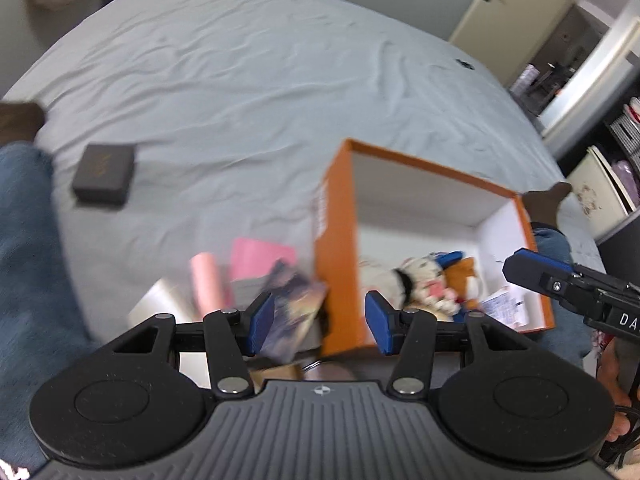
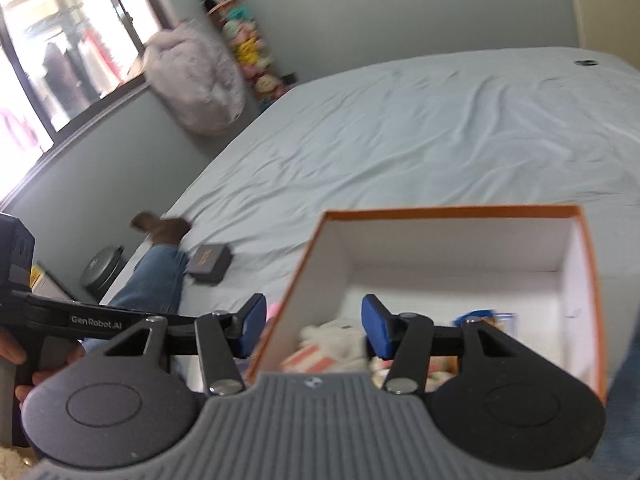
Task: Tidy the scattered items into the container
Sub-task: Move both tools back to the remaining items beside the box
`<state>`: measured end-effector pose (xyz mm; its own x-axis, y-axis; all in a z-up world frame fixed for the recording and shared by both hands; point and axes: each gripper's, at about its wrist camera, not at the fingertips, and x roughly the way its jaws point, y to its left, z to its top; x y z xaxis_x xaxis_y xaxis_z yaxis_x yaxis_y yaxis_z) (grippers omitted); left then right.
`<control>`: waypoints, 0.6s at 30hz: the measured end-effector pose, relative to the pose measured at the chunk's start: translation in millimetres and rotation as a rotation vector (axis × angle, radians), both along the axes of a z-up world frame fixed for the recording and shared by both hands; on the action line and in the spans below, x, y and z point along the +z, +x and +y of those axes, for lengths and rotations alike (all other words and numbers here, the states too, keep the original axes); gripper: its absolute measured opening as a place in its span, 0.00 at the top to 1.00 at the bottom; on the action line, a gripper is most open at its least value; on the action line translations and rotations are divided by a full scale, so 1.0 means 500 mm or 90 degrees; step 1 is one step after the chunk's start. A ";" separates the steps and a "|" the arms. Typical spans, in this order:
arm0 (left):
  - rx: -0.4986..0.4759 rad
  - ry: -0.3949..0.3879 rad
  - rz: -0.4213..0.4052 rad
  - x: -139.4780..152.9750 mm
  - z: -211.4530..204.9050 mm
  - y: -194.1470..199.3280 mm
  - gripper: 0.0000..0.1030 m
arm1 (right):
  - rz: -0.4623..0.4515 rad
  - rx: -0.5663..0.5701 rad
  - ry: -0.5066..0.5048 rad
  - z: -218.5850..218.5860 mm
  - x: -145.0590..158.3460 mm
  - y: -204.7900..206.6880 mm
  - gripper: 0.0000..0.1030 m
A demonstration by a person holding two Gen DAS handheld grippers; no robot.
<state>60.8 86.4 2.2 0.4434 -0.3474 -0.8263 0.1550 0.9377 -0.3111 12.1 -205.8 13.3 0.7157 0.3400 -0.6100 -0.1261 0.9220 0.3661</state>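
An orange box (image 1: 336, 248) with white inside stands open on the grey bed. Plush toys (image 1: 424, 284) and a small printed pack lie in it. My left gripper (image 1: 320, 322) hovers open over the box's near left corner, nothing pressed between its blue pads. Below its left pad lie a blurred picture card (image 1: 294, 310), a pink tube (image 1: 206, 280) and a pink booklet (image 1: 262, 258). A dark grey case (image 1: 103, 174) sits further left on the sheet. My right gripper (image 2: 313, 326) is open above the box rim (image 2: 452, 211), over the toys (image 2: 336, 336), empty.
The person's jeans leg (image 1: 28, 260) and brown sock (image 1: 20, 120) rest on the bed's left side, another socked foot (image 1: 546, 200) behind the box. The wrinkled sheet (image 1: 240, 80) stretches far back. A door and shelves stand at the right.
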 end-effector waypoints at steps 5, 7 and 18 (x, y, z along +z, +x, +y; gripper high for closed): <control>0.053 0.003 0.020 -0.019 0.064 0.011 0.43 | 0.025 0.067 -0.026 0.075 -0.016 0.038 0.48; 0.058 0.008 0.026 -0.025 0.077 0.017 0.43 | 0.039 0.098 -0.042 0.104 -0.024 0.055 0.49; -0.079 0.063 0.003 -0.052 0.050 0.039 0.43 | 0.073 0.222 -0.159 0.179 -0.046 0.168 0.53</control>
